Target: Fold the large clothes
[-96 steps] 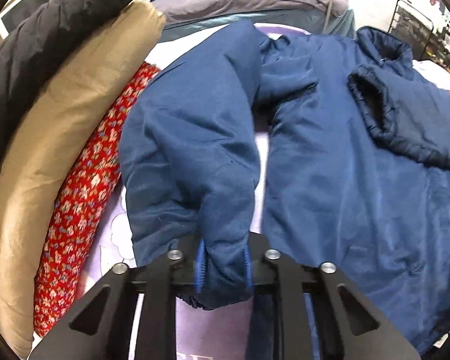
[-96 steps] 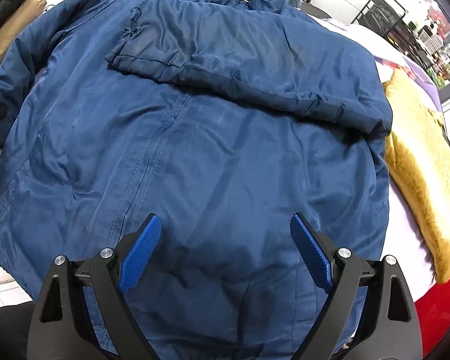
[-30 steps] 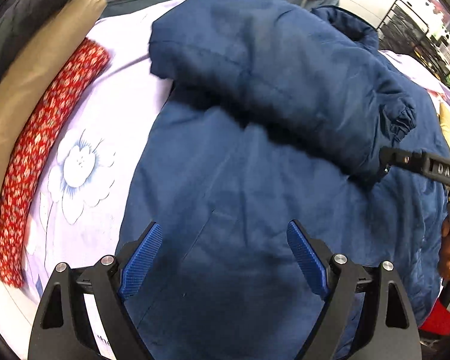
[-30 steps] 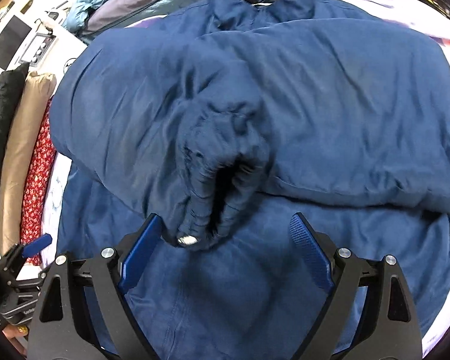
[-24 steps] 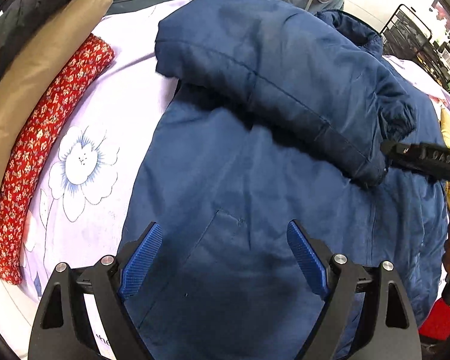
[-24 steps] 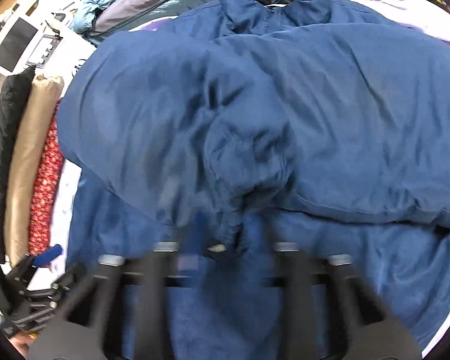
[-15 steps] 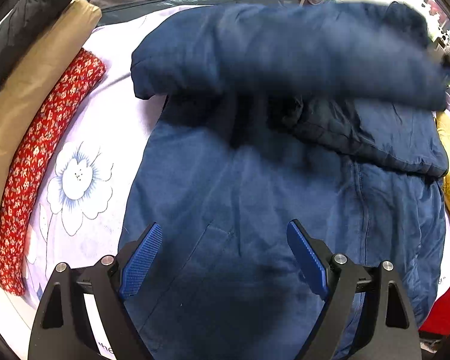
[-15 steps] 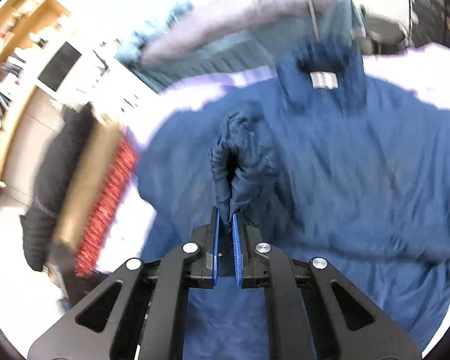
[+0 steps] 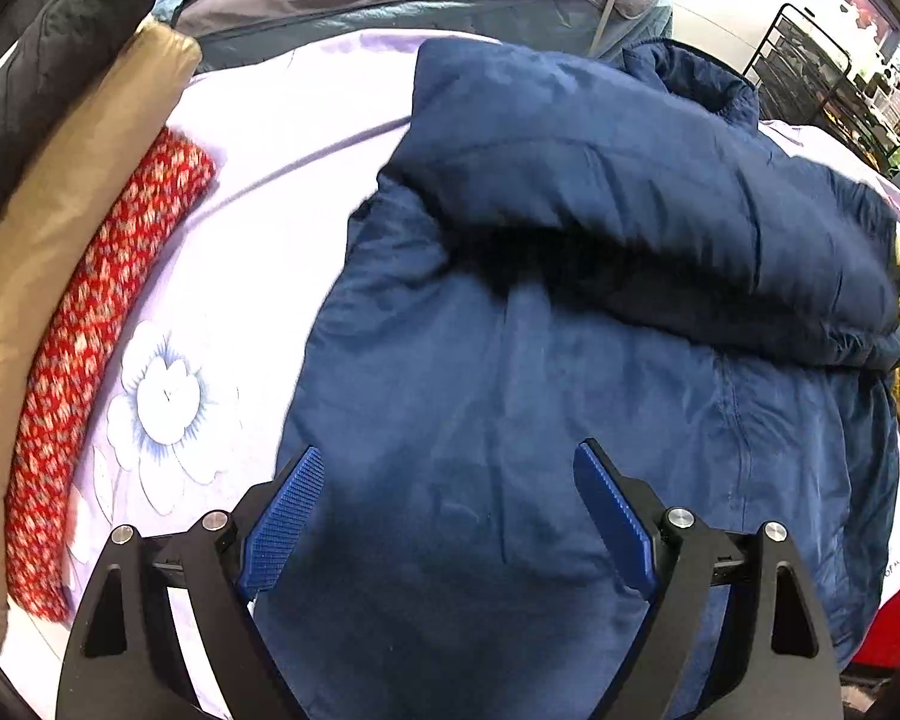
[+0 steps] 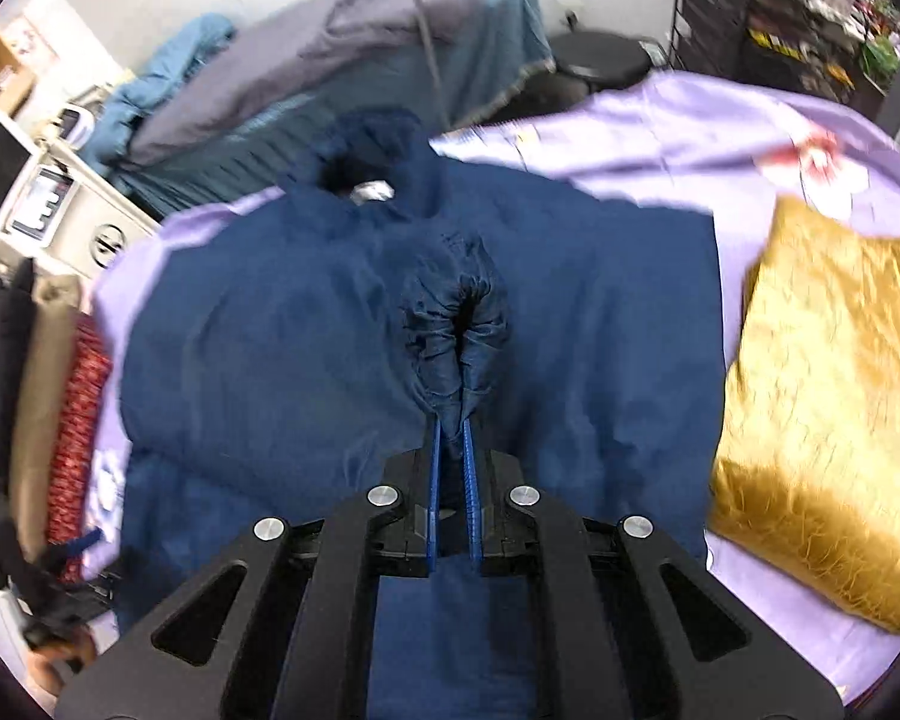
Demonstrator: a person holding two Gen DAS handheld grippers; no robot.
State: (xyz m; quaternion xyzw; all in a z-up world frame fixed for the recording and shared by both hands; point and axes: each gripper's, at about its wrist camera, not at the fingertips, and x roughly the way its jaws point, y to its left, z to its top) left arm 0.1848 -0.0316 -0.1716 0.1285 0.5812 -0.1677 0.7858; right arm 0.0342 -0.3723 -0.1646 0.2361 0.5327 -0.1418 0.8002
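A navy jacket [image 9: 510,420] lies spread on a bed covered by a lilac sheet [image 9: 258,228], its collar [image 10: 366,144] toward the far end and a sleeve folded across the chest. The left gripper [image 9: 450,516] hangs above the jacket's lower front, pointing forward and down over it, its blue-padded fingers [image 9: 282,516] spread wide with nothing between them. The right gripper [image 10: 452,468] points toward the collar, its fingers pressed close together on the gathered cuff [image 10: 453,330] of the sleeve, which stands bunched above them. A gold cushion [image 10: 822,420] lies just right of the jacket; rolled red, tan and black fabrics [image 9: 90,312] line the left edge.
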